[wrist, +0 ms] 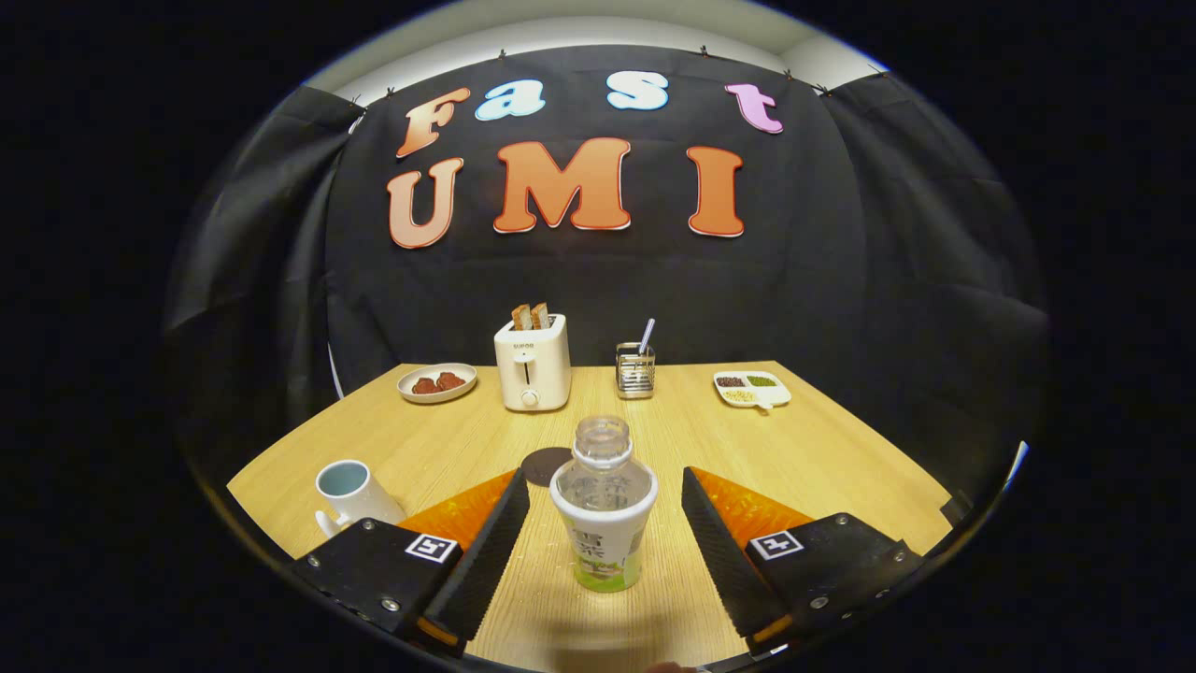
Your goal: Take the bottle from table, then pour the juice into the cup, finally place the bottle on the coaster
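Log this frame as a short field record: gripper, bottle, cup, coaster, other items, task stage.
gripper: open, fingers either side of the bottle, not touching
bottle: upright on table, uncapped
cup: beside the left finger
coaster: just beyond the bottle, bare
others: toaster, utensil holder, plate, divided dish at the far edge
stage: bottle not yet grasped

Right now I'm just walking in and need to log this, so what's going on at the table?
A hand-held gripper is lined up on an uncapped bottle that stands upright on the wooden table. Its fingers are open, one on each side of the bottle, with a gap on both sides. The cup sits off to the left of the fingers, and the dark round coaster lies just behind the bottle. Nothing has been lifted or poured yet.
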The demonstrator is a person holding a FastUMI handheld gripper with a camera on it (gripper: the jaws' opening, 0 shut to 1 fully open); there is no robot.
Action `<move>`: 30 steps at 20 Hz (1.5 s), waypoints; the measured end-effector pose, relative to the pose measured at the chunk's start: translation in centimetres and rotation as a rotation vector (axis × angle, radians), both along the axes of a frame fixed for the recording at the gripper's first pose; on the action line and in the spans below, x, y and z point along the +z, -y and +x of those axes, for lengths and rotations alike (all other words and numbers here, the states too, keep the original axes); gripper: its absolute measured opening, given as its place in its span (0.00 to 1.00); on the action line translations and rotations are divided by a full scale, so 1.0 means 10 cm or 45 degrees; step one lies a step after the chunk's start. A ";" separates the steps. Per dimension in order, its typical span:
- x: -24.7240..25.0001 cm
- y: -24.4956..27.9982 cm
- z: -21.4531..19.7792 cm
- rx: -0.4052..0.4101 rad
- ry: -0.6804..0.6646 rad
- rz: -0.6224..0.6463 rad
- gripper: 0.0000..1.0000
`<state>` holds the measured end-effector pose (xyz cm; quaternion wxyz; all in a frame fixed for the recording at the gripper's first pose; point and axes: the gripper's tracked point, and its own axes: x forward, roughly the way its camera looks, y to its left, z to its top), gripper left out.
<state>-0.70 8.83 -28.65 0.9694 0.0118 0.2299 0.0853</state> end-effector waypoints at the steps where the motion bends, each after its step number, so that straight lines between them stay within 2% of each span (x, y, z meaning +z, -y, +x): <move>1: -0.10 0.00 -0.01 -0.002 -0.023 -0.006 0.98; 7: -0.48 -0.02 -0.05 -0.004 -0.130 -0.022 0.98; 14: -0.71 -0.13 0.04 0.019 -0.215 -0.015 0.98; 16: -0.73 -0.15 0.08 0.013 -0.226 -0.013 0.94; 18: -0.75 -0.15 0.10 0.005 -0.230 -0.031 0.82; 19: -0.76 -0.17 0.11 0.010 -0.237 -0.038 0.70; 20: -0.75 -0.17 0.10 0.019 -0.247 -0.051 0.66; 24: -0.69 -0.22 0.13 0.035 -0.271 -0.164 0.57; 30: -0.36 -0.64 0.17 0.125 -0.221 -0.292 0.57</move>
